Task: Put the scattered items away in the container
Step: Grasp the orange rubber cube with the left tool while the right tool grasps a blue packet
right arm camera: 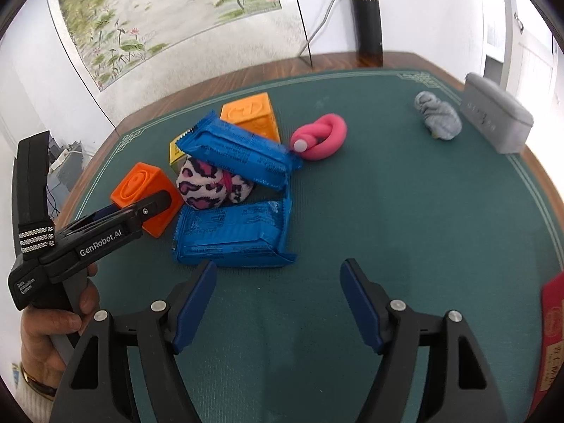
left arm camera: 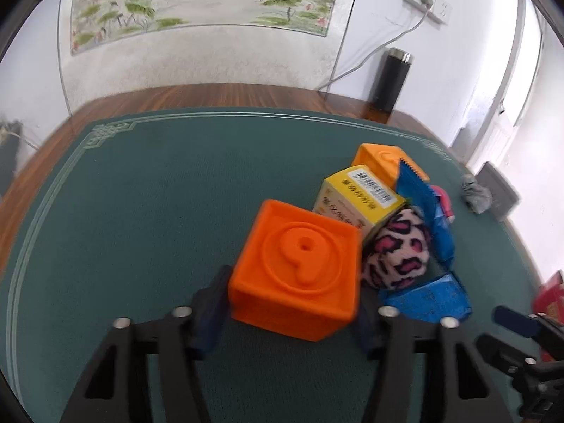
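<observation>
Right of packets (right arm camera: 232,234): bare mat (right arm camera: 405,211)

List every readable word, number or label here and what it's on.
"GenRobot.AI": left hand-held gripper.
"Data Acquisition System": same body.
"9": near orange cube.
Yellow box: barcode, characters blurred.
Blue packets, red box, grey case: unreadable.

An orange number cube (left arm camera: 299,275) sits beside a leopard-print plush ball (right arm camera: 211,185), yellow box (left arm camera: 363,194), second orange cube (right arm camera: 253,114) and two blue snack packets (right arm camera: 232,236); pink knotted toy (right arm camera: 320,135) and grey cloth bundle (right arm camera: 439,114) lie apart.
</observation>
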Available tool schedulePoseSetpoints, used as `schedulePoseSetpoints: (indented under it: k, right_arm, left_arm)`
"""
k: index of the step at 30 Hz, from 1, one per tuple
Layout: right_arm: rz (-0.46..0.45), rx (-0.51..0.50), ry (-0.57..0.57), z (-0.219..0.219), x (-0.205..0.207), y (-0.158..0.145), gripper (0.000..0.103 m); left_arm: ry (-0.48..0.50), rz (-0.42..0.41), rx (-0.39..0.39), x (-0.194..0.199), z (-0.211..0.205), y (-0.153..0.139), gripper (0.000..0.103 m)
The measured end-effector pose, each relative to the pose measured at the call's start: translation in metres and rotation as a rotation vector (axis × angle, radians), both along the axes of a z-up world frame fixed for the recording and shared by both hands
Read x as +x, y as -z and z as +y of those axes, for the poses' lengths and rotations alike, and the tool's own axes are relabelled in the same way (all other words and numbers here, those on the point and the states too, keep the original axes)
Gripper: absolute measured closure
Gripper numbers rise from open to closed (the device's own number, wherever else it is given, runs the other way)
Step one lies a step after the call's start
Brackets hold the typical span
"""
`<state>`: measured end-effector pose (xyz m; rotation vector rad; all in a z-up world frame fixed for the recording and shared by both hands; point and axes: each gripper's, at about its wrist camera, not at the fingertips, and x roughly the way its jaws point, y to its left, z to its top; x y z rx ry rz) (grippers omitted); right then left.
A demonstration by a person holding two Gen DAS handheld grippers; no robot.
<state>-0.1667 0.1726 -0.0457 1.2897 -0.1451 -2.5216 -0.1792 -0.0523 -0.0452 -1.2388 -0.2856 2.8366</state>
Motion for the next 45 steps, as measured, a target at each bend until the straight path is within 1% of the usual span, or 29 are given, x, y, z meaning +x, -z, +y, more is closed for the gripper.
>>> schedulePoseSetpoints:
  k: [3, 5, 10, 11, 19, 20, 21, 24, 27, 30, 31, 33, 35, 37, 39, 40, 41, 42, 44, 45]
  right_arm:
    - [-0.011, 0.001, 0.002, -0.002, -0.005, 0.008, 0.026]
    - [-0.025, -0.010, 0.004, -0.001, -0.011, 0.013, 0.026]
    - [-0.023, -0.054, -0.003, 0.001, -0.019, 0.014, 0.024]
    - [-0.025, -0.064, -0.022, -0.001, -0.017, 0.014, 0.023]
    - [-0.074, -0.172, -0.298, -0.028, 0.008, 0.012, 0.023]
    - [-0.056, -0.156, -0.325, -0.032, 0.014, 0.009, 0.023]
    - [-0.017, -0.114, -0.346, -0.035, 0.022, 0.004, 0.023]
    - [0.088, 0.007, -0.358, -0.039, 0.034, -0.012, 0.023]
    - [0.177, 0.089, -0.350, -0.043, 0.035, -0.024, 0.023]
    - [0.244, 0.182, -0.360, -0.053, 0.030, -0.028, 0.023]
    - [0.239, 0.208, -0.371, -0.059, 0.025, -0.025, 0.023]
    - [0.200, 0.244, -0.393, -0.069, 0.011, -0.010, 0.023]
    - [0.153, 0.259, -0.406, -0.077, -0.003, 0.004, 0.023]
    - [0.101, 0.222, -0.393, -0.076, -0.011, 0.015, 0.023]
    - [0.092, 0.178, -0.370, -0.071, -0.009, 0.017, 0.023]
    - [0.092, 0.164, -0.370, -0.069, -0.006, 0.017, 0.025]
    - [0.093, 0.151, -0.370, -0.067, -0.002, 0.017, 0.030]
    - [0.094, 0.137, -0.370, -0.065, 0.001, 0.017, 0.039]
    - [0.079, 0.108, -0.368, -0.060, 0.002, 0.014, 0.044]
    - [0.075, 0.100, -0.364, -0.059, 0.006, 0.012, 0.044]
  left_arm:
    - [-0.023, -0.002, -0.021, 0.005, -0.001, -0.005, 0.047]
    - [-0.046, 0.008, -0.002, 0.011, -0.007, -0.011, 0.047]
    - [-0.089, 0.048, 0.006, 0.021, -0.017, -0.025, 0.050]
    - [-0.093, 0.050, 0.010, 0.022, -0.019, -0.026, 0.050]
    - [-0.086, 0.052, 0.020, 0.016, -0.021, -0.025, 0.050]
    - [-0.085, 0.051, 0.021, 0.015, -0.021, -0.024, 0.050]
    - [-0.084, 0.051, 0.021, 0.014, -0.021, -0.023, 0.050]
    - [-0.079, 0.052, 0.014, 0.011, -0.020, -0.022, 0.049]
    - [-0.053, 0.046, 0.003, 0.009, -0.015, -0.019, 0.049]
    - [-0.034, 0.031, -0.008, 0.007, -0.010, -0.014, 0.046]
    - [-0.036, 0.023, -0.018, 0.005, -0.009, -0.011, 0.046]
    - [-0.041, 0.007, -0.029, 0.001, -0.008, -0.005, 0.046]
    - [-0.048, -0.012, -0.019, -0.003, -0.011, 0.000, 0.046]
    - [-0.054, -0.011, -0.006, -0.004, -0.014, 0.001, 0.046]
    - [-0.057, -0.005, 0.002, -0.004, -0.016, 0.001, 0.046]
    - [-0.059, -0.002, 0.004, -0.004, -0.016, 0.001, 0.048]
    - [-0.061, 0.000, 0.007, -0.004, -0.017, 0.001, 0.049]
    - [-0.065, 0.001, 0.008, -0.003, -0.017, 0.000, 0.050]
    - [-0.076, -0.001, 0.006, -0.002, -0.016, -0.001, 0.050]
    - [-0.082, 0.003, 0.008, 0.000, -0.017, -0.003, 0.050]
